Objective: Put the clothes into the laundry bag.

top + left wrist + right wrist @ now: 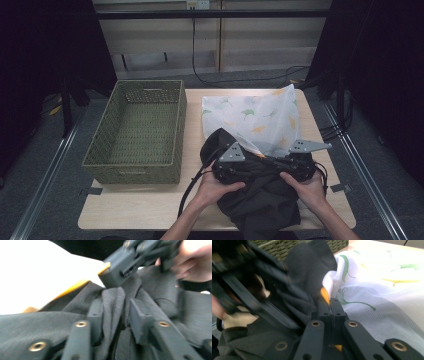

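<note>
The left claw [116, 315] stands part open, a fold of the dark cloth [260, 195] loose between its jaws. The right claw [331, 305], just beyond it, is clamped on the mesh bag [260, 120], which spreads away behind both claws across the bench [150, 205].

Pale wooden table [150, 210], grey floor [45, 165], dark curtains [385, 75].

My tongs: black two-jaw units, one per hand

Each of my tongs, the left tongs [248, 161] and the right tongs [269, 161], carries a grey three-cornered plate on top, flat black jaw links fixed with brass-coloured rivets, and a black cable trailing off; my forearms are bare, no sleeves.
</note>
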Available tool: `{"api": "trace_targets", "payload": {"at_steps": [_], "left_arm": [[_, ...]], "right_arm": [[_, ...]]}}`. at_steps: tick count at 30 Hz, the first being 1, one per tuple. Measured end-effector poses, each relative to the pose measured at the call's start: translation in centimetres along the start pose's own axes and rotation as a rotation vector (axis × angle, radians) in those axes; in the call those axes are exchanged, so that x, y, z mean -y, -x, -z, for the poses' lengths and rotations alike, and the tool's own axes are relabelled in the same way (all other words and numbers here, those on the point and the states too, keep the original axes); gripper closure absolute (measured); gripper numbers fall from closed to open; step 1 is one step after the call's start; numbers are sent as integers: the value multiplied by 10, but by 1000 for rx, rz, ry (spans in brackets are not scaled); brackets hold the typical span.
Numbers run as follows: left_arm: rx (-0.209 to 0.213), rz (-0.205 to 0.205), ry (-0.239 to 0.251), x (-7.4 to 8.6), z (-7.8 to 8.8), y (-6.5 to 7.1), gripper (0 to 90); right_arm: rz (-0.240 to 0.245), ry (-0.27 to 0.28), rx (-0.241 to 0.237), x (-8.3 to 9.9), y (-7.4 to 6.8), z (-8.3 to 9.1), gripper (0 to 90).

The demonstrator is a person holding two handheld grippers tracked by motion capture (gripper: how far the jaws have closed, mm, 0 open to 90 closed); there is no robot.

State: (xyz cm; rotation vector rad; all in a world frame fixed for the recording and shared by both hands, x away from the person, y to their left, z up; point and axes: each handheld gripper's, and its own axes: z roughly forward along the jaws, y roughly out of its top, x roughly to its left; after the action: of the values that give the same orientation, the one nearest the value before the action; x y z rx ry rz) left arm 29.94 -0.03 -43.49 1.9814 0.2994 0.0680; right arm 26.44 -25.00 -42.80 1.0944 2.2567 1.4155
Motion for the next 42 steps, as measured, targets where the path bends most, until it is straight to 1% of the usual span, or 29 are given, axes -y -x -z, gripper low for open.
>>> {"api": "trace_targets", "payload": {"at_steps": [2,5,6,8,10,11,12,14,15,16,18,19,21,23,24,25,26,27,28,29,30,31,32,34,35,37,39,41,42], "left_arm": [[-18,1,47,-4,17,-6,569],[-135,23,80,-12,36,-25,439],[-163,54,88,-13,39,-36,375],[-243,69,43,-10,37,-52,254],[-238,152,7,1,31,-74,148],[-251,175,-15,7,27,-81,105],[-242,194,-19,17,22,-86,60],[-298,156,-68,29,15,-87,76],[-278,177,-84,35,11,-89,44],[-233,227,-90,42,7,-92,47],[-230,242,-121,50,-2,-92,41],[-208,250,-134,51,-5,-91,40],[-182,253,-164,53,-10,-90,63],[-127,273,-180,56,-14,-91,113],[-109,266,-194,58,-15,-91,177],[-86,274,-190,59,-16,-91,305],[-64,274,-190,60,-15,-90,374],[-62,253,-192,60,-15,-89,507],[-81,221,-236,60,-16,-87,702],[-56,232,-226,61,-18,-86,742],[-54,232,-220,61,-17,-85,808],[-61,230,-200,61,-16,-84,835],[-51,234,-197,60,-14,-83,847],[-42,227,-153,56,-9,-79,854],[-20,230,-120,53,-6,-77,857],[-3,210,-65,42,1,-70,858],[35,189,-26,30,5,-62,858],[25,140,-38,22,4,-54,858],[38,137,-37,20,1,-51,857]], "right_arm": [[-5,-6,2,2,1,-1,899],[-8,-8,4,2,1,-1,899],[-6,-8,5,2,1,-1,899],[-4,-7,3,2,2,0,899],[-4,-7,2,2,2,0,899],[-3,-7,3,2,2,0,899],[-3,-7,1,1,2,0,899],[-1,-6,0,1,2,0,899],[-1,-6,-1,1,3,0,899],[2,-5,-5,1,3,-1,899],[-3,-7,-3,1,4,-2,899],[-1,-6,-3,1,4,-2,899],[-1,-9,2,0,3,-3,899],[1,-12,3,0,3,-3,899],[0,-12,1,0,3,-4,899],[-3,-11,0,0,3,-4,899],[-4,-11,0,0,3,-5,899],[-2,-10,-1,-1,4,-6,899],[-4,-11,-1,-2,3,-7,899],[-7,-8,-4,-3,4,-8,899],[-9,-5,-7,-4,3,-10,899],[-5,-4,-7,-6,2,-11,900],[4,-4,-4,-9,1,-12,899],[5,5,-7,-13,-1,-14,899],[10,7,-8,-16,-1,-15,899],[20,13,-2,-22,-3,-18,899],[28,16,-11,-27,-5,-24,900],[31,21,-14,-34,-8,-30,899],[37,25,-18,-38,-9,-33,900]]}}
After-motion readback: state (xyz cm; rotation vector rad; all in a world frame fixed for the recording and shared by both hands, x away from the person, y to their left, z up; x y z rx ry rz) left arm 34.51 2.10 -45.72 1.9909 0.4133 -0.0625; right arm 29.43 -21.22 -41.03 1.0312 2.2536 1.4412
